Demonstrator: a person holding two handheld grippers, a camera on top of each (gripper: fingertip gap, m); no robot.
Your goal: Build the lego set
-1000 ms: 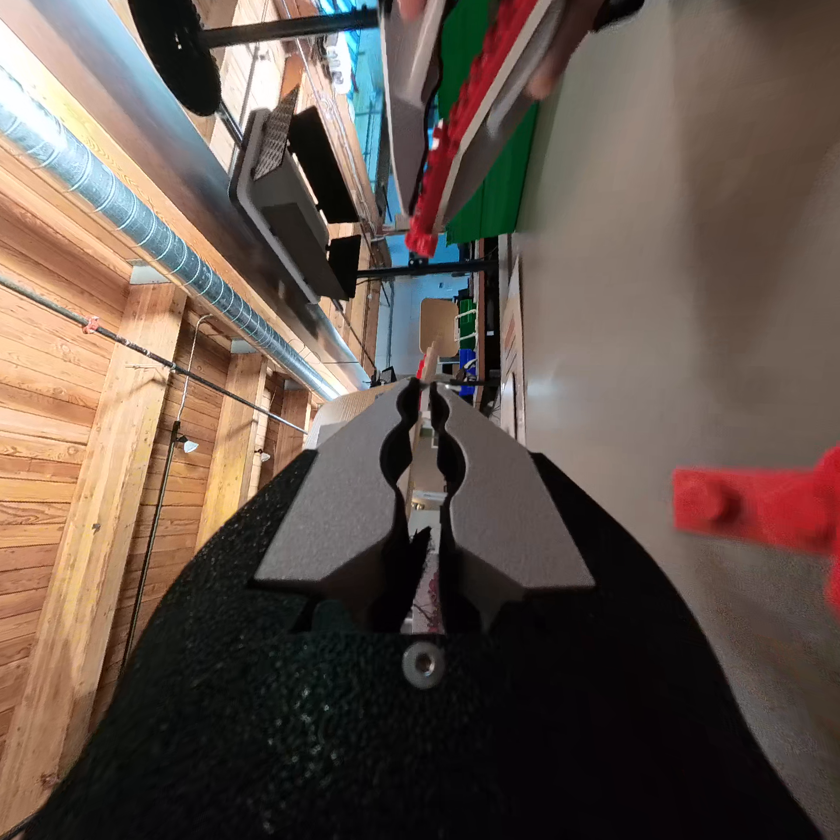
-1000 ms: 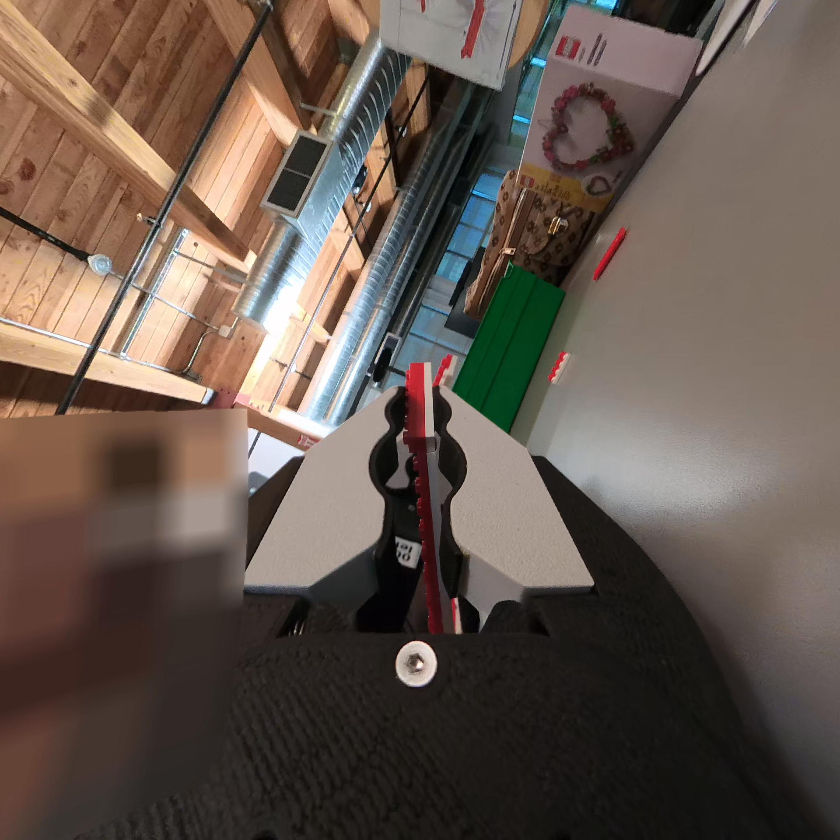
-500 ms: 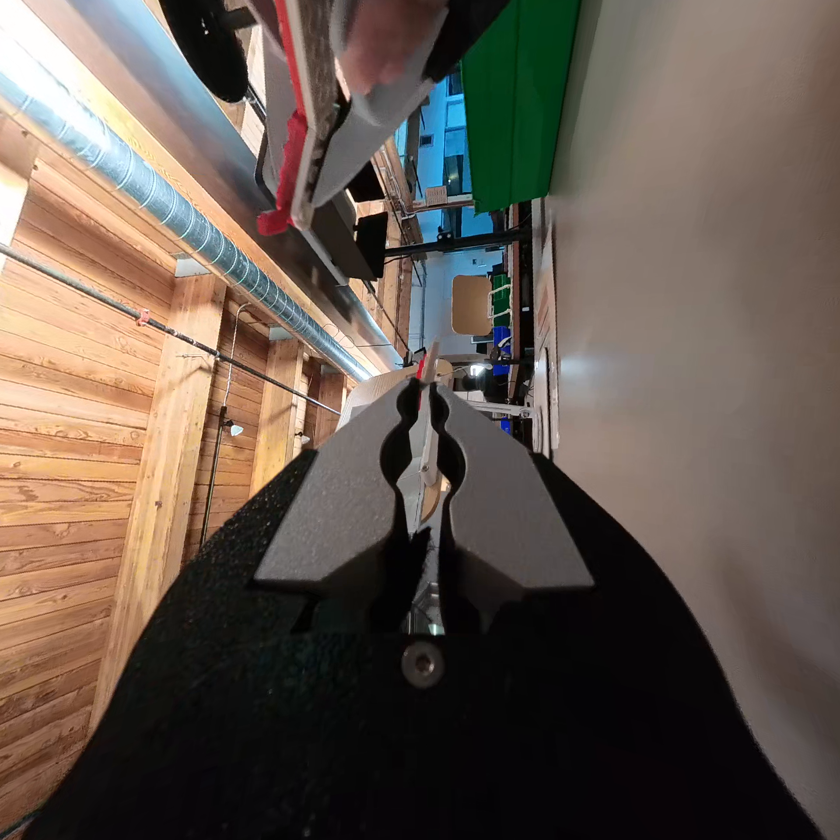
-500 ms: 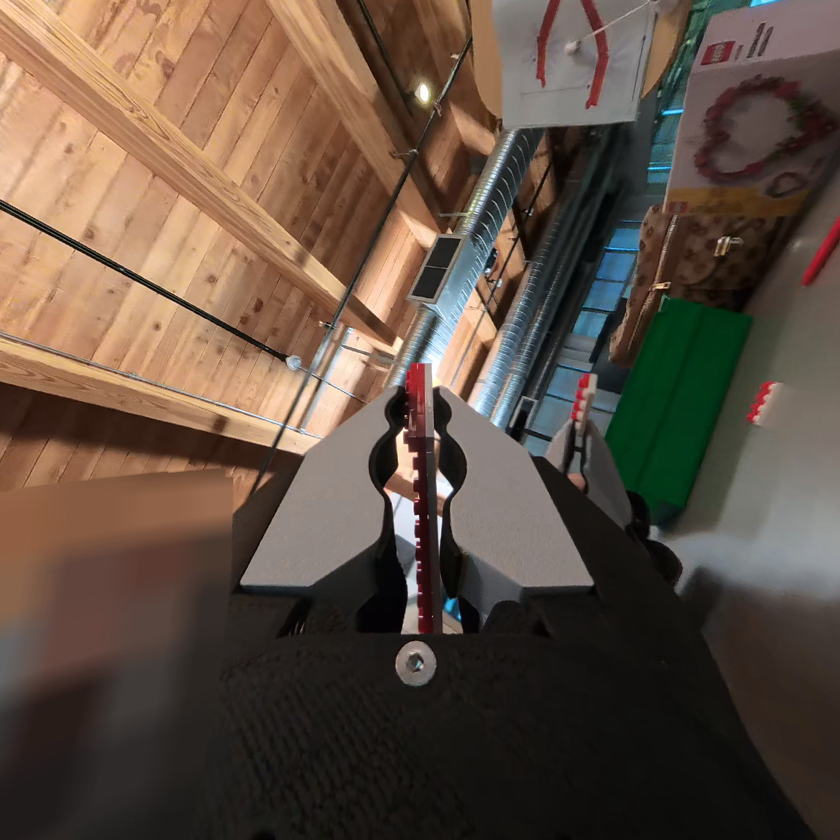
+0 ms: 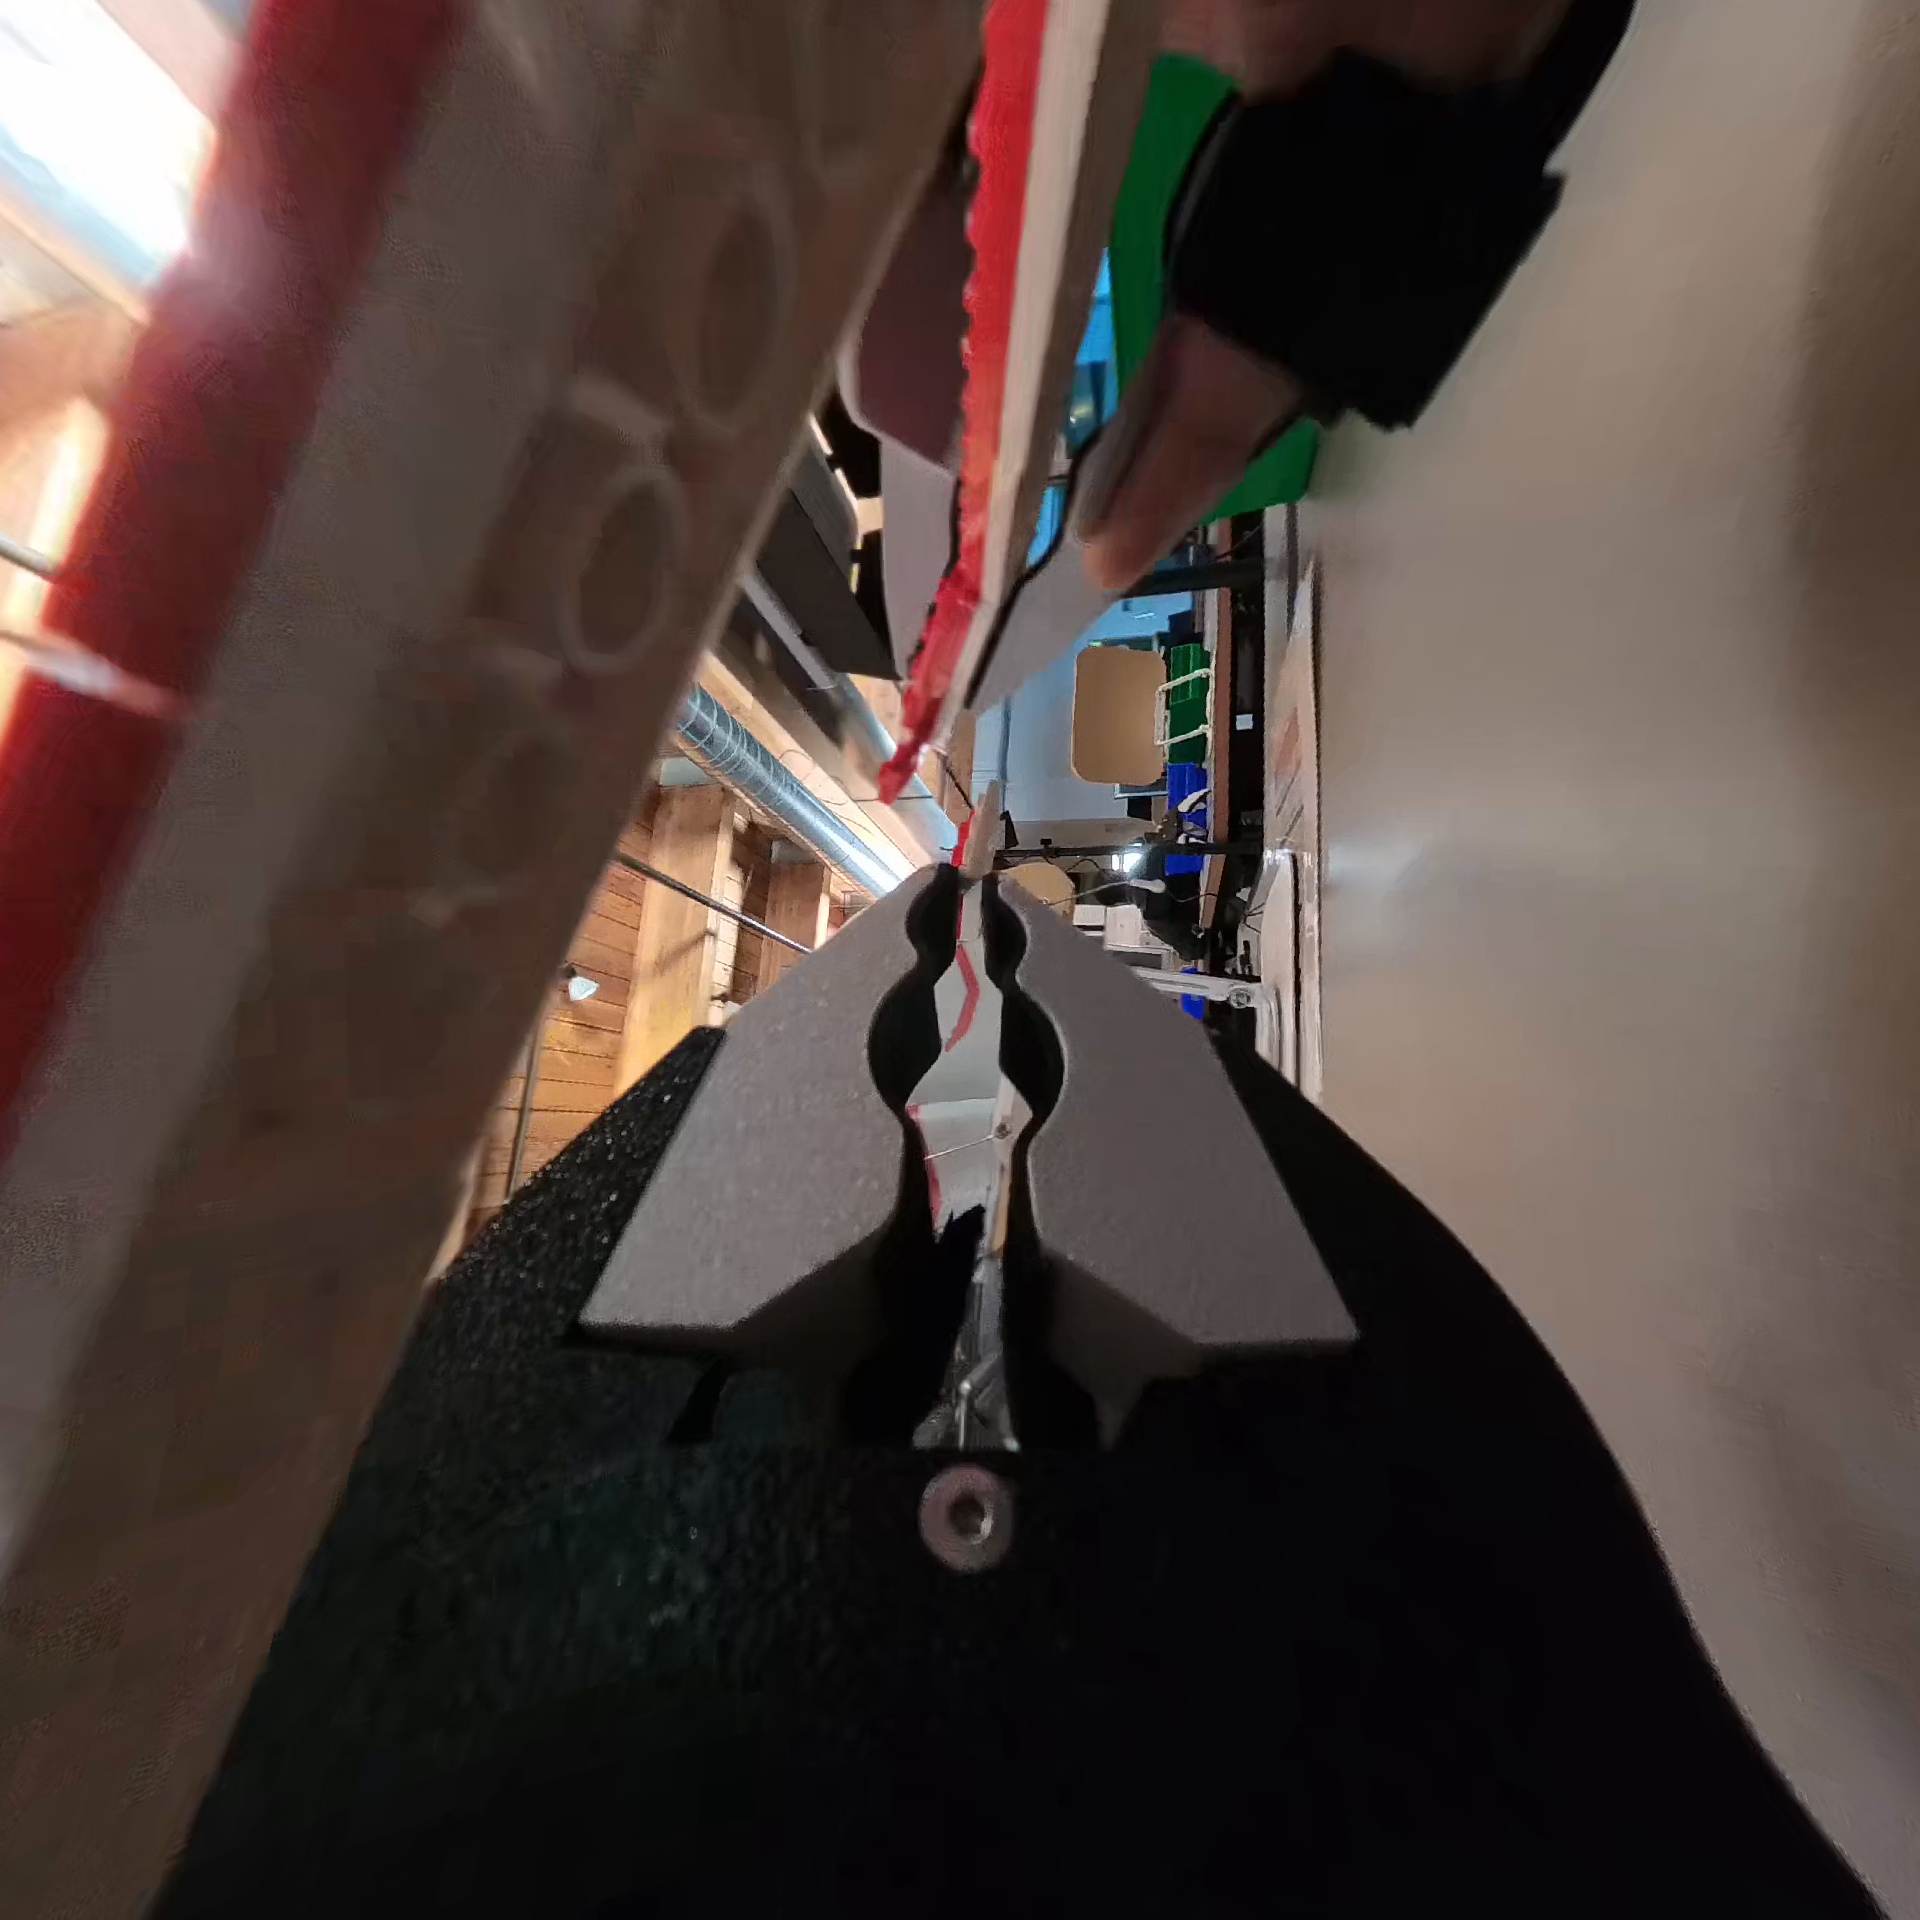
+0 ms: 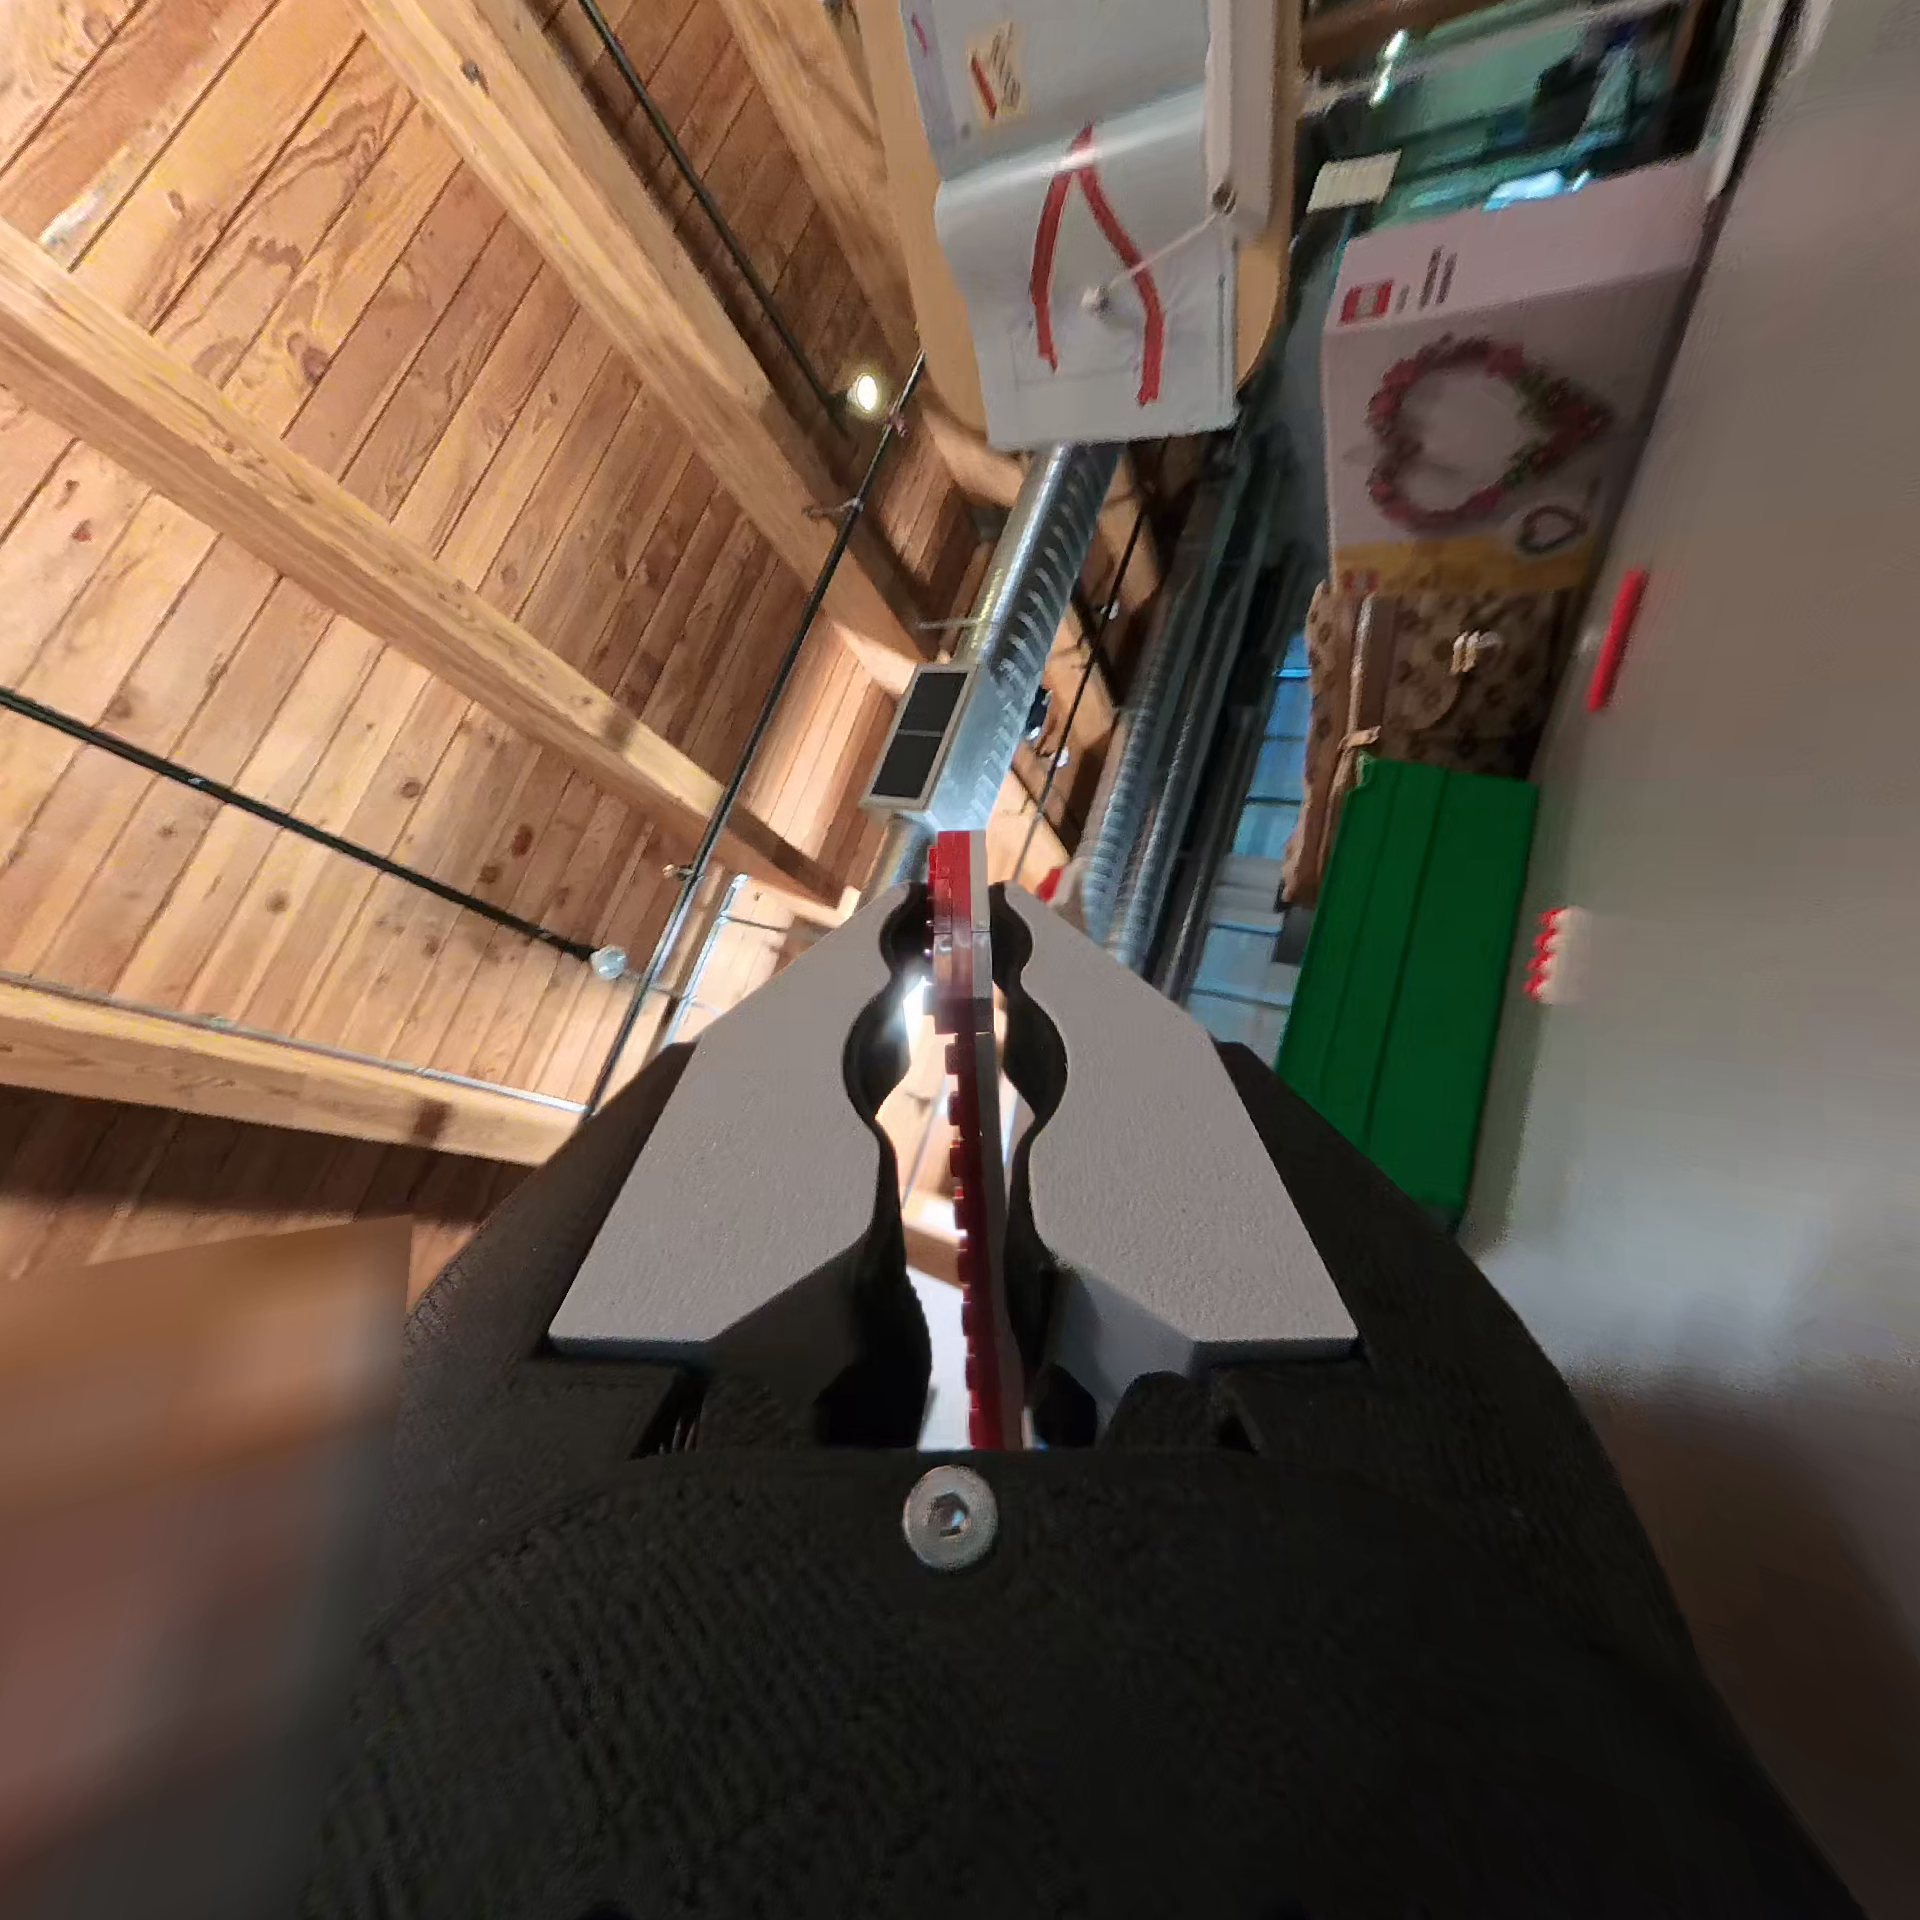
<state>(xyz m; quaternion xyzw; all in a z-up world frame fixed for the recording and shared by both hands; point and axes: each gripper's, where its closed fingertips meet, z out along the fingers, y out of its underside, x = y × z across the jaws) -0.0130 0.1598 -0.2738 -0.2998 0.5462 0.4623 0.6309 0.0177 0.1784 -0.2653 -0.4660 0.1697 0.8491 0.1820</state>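
My right gripper [image 6: 961,896] is shut on a long red and pale plate assembly [image 6: 975,1143], held edge-on with its studs to the left. It also shows at the top of the left wrist view [image 5: 951,634], with a person's finger [image 5: 1174,468] on it. A blurred pale plate underside with a red edge [image 5: 436,623] fills the left of that view, very near the camera. My left gripper [image 5: 964,883] is shut on a small thin red and white piece [image 5: 979,831] that pokes past its tips.
The grey table [image 6: 1745,1039] runs along the right. On it lie a small red and white piece [image 6: 1555,954] and a long red piece [image 6: 1616,639]. A green bin [image 6: 1403,966], a brown patterned bag [image 6: 1434,665] and a white set box [image 6: 1475,416] stand at the far edge. The left gripper's tips are roughly 4 cm from the right gripper's.
The right gripper and its plate assembly have come much closer to the left gripper, and the plate now fills the left of that view. The left gripper has left the right wrist view.
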